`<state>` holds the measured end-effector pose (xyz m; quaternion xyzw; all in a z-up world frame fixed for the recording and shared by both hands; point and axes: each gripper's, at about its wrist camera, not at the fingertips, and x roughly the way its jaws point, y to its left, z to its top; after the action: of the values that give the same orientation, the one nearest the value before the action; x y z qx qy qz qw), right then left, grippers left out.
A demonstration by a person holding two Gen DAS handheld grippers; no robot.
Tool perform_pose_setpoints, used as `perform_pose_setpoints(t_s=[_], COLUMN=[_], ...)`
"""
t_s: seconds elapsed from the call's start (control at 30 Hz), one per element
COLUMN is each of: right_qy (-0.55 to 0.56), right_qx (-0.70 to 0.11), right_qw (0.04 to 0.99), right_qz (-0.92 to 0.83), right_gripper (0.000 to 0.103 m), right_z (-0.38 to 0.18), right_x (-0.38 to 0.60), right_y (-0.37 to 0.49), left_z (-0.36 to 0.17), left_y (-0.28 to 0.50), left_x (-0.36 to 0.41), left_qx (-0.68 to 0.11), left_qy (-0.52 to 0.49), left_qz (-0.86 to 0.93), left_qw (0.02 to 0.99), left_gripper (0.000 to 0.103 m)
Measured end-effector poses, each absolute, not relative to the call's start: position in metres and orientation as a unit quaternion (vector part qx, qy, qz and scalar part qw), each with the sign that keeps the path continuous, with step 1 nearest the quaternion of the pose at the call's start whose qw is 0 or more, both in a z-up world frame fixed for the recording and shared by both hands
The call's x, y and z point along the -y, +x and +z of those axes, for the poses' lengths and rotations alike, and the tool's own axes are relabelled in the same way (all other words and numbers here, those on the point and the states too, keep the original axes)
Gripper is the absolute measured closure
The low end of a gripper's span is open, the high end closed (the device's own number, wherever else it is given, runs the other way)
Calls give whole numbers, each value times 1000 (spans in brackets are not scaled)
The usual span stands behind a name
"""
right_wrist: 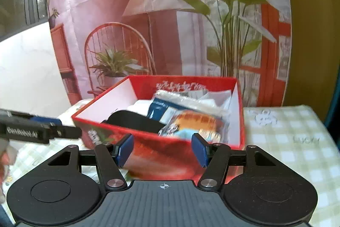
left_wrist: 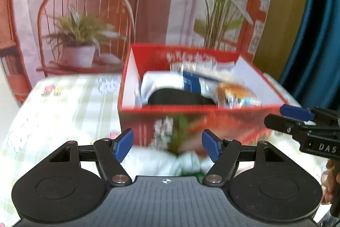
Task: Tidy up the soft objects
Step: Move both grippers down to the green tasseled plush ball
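Note:
A red open box [left_wrist: 131, 69] [right_wrist: 239, 103] stands on the checked tablecloth. It holds soft packs: a black item [left_wrist: 176, 97] [right_wrist: 133, 120], a white one [left_wrist: 159, 80], a blue-and-white pack [left_wrist: 191, 82] [right_wrist: 159, 110] and an orange pack [left_wrist: 233, 90] [right_wrist: 197, 120]. My left gripper [left_wrist: 167, 146] is open and empty in front of the box. A white soft item [left_wrist: 165, 163] lies on the cloth below it. My right gripper [right_wrist: 162, 149] is open and empty, close to the box's near wall. Each gripper shows in the other's view, the right [left_wrist: 297, 118] and the left [right_wrist: 48, 129].
The checked tablecloth [left_wrist: 63, 112] [right_wrist: 293, 142] covers the table on both sides of the box. A printed backdrop with a chair, a lamp and plants [right_wrist: 148, 35] hangs behind the table. A blue curtain [left_wrist: 314, 35] hangs at the right.

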<state>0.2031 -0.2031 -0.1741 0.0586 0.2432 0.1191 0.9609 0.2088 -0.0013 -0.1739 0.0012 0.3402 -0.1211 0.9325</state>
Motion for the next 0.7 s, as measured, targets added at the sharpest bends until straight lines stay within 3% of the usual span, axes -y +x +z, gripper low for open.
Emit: perform_pose_setpoints(t_s=[0.3,0.53,0.7], right_qy=[100,64,62], right_qx=[-293,-321,-327], right_qw=[944,934,928], right_qz=[116,148,167], right_gripper=[46,46,46], right_z=[-227,-254,-257], right_x=[186,152,145], right_y=[184,176,179], left_z=[-225,-247,-254], left_y=[190,195,203], left_x=[-23,-38,-34], left_qx=[-390,-410,-411], left_qy=[-59,-114,-146], left_qz=[-125,-137,-166], left_qw=[910,894,884], left_gripper=[29,29,35])
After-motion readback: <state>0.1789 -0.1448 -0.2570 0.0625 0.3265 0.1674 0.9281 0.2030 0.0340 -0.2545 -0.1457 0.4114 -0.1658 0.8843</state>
